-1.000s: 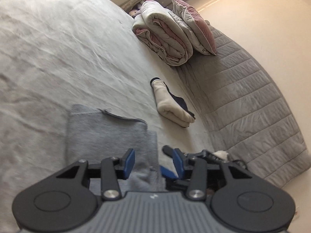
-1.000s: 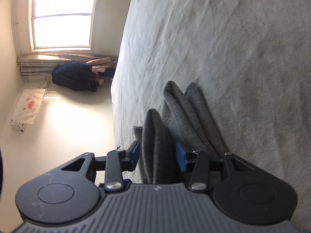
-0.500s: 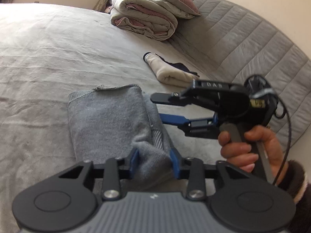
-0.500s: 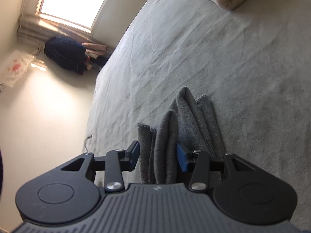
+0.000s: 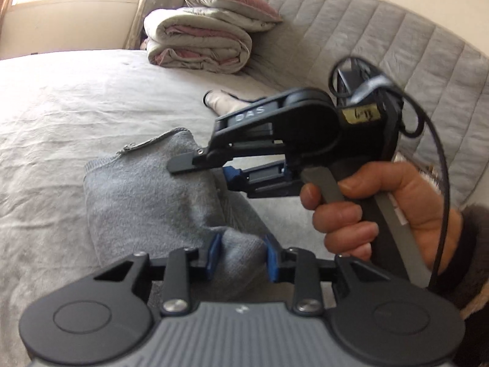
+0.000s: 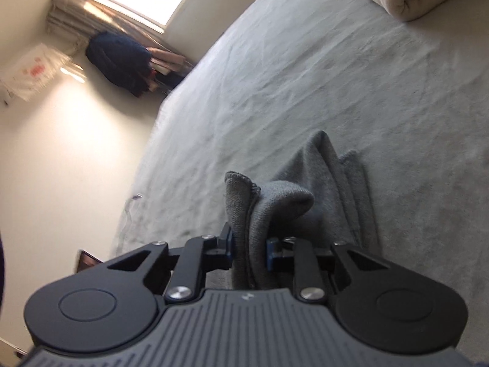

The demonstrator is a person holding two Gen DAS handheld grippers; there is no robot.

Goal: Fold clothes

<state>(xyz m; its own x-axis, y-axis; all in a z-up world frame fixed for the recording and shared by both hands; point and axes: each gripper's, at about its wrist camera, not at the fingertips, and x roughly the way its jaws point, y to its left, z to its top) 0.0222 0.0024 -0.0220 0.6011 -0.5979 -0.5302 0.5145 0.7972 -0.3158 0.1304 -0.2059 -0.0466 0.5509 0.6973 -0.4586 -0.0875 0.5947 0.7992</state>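
One label, "DAS", marks the right gripper (image 5: 211, 168) closing on grey cloth (image 5: 146, 189).

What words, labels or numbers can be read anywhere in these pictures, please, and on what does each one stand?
"DAS": raised letters on the top arm of the right gripper, seen from the left wrist; more letters may be cut off.
Yellow sticker on that gripper's body: handwritten marks, too blurred to read.
White sheet on the wall, red print: too blurred to read.

My claws (image 5: 241, 255) are black with blue pads (image 5: 214, 253). The garment (image 5: 146, 195) is plain heather grey on the pale grey bed (image 5: 76, 98). Beyond it, the quilted headboard (image 5: 382, 39) is grey; the folded duvet (image 5: 198, 42) cream and pink.
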